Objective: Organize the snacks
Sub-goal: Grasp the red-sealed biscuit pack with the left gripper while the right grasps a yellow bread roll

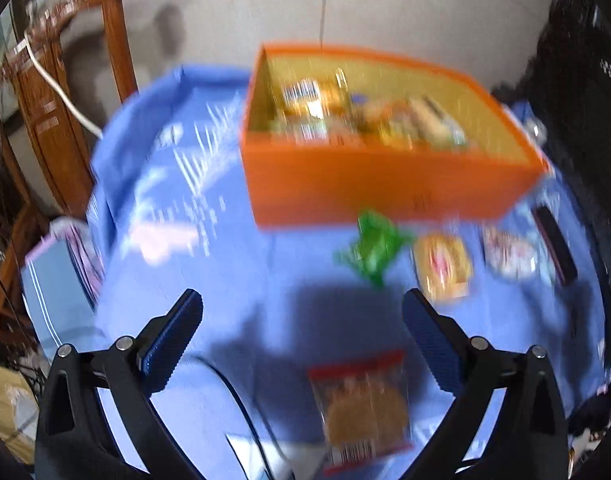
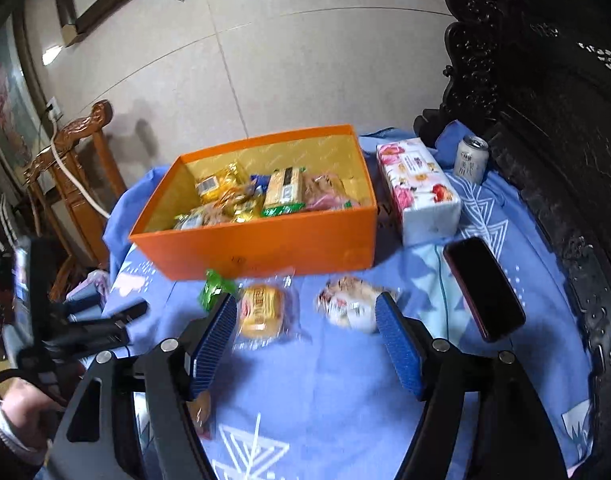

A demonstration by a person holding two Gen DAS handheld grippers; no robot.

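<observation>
An orange box [image 2: 265, 248] [image 1: 385, 188], partly filled with snack packets, stands on the blue cloth. In front of it lie a green packet [image 2: 215, 288] [image 1: 373, 246], a yellow bun packet [image 2: 261, 312] [image 1: 443, 266] and a white-pink packet [image 2: 349, 306] [image 1: 507, 254]. My right gripper [image 2: 305, 300] is open above the cloth, its fingertips flanking the bun and the white-pink packet, touching neither. My left gripper [image 1: 301, 298] [image 2: 109, 308] is open too, nothing between its pads. A red-edged biscuit packet [image 1: 363, 404] [image 2: 201, 412] lies on the cloth below it. The left wrist view is blurred.
A floral tissue box [image 2: 419, 190] and a drink can [image 2: 471, 158] stand right of the orange box. A dark phone [image 2: 483, 288] [image 1: 555, 246] lies near the right edge. Dark carved furniture [image 2: 545, 120] rises on the right, a wooden chair [image 2: 77, 168] on the left. A hand [image 2: 17, 412] holds the left gripper.
</observation>
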